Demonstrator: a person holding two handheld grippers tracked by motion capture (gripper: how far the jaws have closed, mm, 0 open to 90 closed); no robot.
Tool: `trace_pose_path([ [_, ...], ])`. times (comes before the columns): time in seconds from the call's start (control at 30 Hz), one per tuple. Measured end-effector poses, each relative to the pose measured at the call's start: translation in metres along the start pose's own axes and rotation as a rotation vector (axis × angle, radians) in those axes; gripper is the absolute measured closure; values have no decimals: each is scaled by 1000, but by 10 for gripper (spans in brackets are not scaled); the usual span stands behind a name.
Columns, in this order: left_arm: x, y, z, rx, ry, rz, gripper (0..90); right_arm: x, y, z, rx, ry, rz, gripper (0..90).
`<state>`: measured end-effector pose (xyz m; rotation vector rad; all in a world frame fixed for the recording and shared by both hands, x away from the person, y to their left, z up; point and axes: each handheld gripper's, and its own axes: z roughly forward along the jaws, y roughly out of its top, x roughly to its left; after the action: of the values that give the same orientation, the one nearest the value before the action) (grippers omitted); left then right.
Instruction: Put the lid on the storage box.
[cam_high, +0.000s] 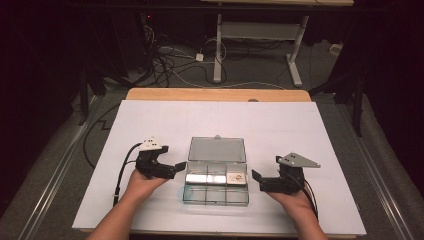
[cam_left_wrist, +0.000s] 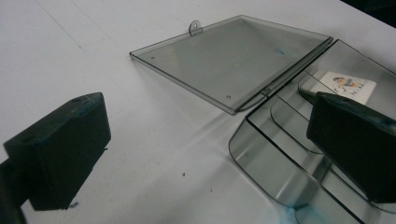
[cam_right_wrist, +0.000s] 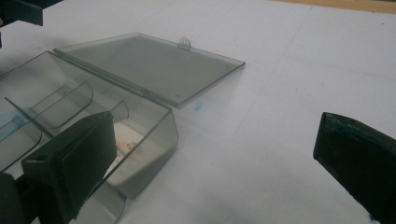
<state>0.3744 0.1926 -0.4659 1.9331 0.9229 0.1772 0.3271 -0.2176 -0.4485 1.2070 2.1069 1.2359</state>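
Clear grey plastic makes up the box (cam_high: 216, 182) that sits in the middle of the white tabletop (cam_high: 280, 125), close to the near edge. Its lid (cam_high: 217, 149) is open and lies flat on the tabletop behind it, joined to the box along one long side. A tiny tab (cam_left_wrist: 194, 26) sticks out from the far edge of the lid. Thin walls cut the box into small rooms. One room on the right side of the middle row holds a small card (cam_high: 236, 177) with a little colored picture on it. The other rooms in that row look shiny, and I cannot tell what is in them.

On the left side of the box is the left gripper (cam_high: 176, 167), held in a hand (cam_high: 142, 182). Its fingers (cam_left_wrist: 63, 149) are spread wide with nothing between them. One finger is over the white tabletop and the other is over the edge of the box.

On the right side of the box is the right gripper (cam_high: 258, 179), held in the other hand (cam_high: 295, 200). Its fingers (cam_right_wrist: 77, 156) are spread wide too and hold nothing. One finger is close to the corner of the box near the card, and the other is over bare tabletop.

Both grippers point in toward the box, one from each side. A black cable (cam_high: 122, 167) trails from the left gripper along the tabletop.
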Motion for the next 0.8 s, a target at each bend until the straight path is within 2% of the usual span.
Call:
trace_pose_path([
  [0.1, 3, 2, 8, -4, -6, -22, 0, -1, 5, 8, -7, 4, 11, 1],
  [0.27, 8, 6, 21, 20, 3, -33, 0, -3, 11, 22, -2, 9, 24, 1],
  [0.5, 14, 8, 30, 37, 11, -55, 0, -10, 17, 38, -1, 1, 53, 1],
  [0.67, 17, 12, 37, 52, 29, -59, 0, -11, 21, 51, 23, 12, 80, 2],
  [0.8, 20, 18, 44, 62, 22, -62, 0, -11, 25, 63, 50, 17, 92, 1],
])
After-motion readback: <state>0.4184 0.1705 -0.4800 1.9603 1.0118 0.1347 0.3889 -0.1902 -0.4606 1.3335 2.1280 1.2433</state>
